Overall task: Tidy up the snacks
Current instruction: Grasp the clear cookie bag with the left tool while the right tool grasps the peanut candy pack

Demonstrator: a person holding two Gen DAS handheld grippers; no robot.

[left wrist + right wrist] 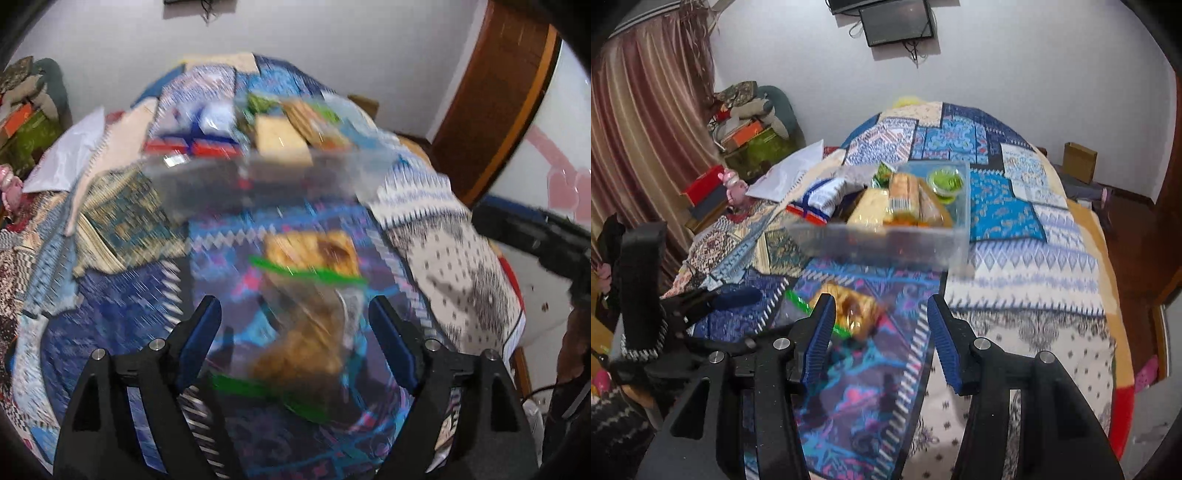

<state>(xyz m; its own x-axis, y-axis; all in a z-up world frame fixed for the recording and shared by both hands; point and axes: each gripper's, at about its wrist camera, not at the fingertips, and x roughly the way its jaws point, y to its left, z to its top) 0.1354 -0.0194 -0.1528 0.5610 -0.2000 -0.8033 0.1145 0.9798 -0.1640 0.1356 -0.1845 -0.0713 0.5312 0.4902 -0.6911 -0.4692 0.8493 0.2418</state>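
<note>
A clear plastic bin point(886, 243) sits mid-bed and holds several snacks: a yellow packet, a biscuit pack and a green jelly cup point(946, 181). It also shows blurred in the left wrist view point(236, 181). A clear bag of golden pastries with green trim point(310, 306) lies on the quilt in front of the bin, between my left fingers in that view; it also shows in the right wrist view point(849, 314). My left gripper point(295, 314) is open just above it and appears from the left in the right wrist view point(735, 297). My right gripper point(881, 317) is open and empty, to the right of the bag.
The blue patchwork quilt point(997, 206) covers the bed. A blue and white packet point(823, 195) and a red-edged pack lie left of the bin, with white paper point(790, 173) behind. Boxes and clutter point(746, 125) stand at the far left by a curtain. The bed edge drops off on the right.
</note>
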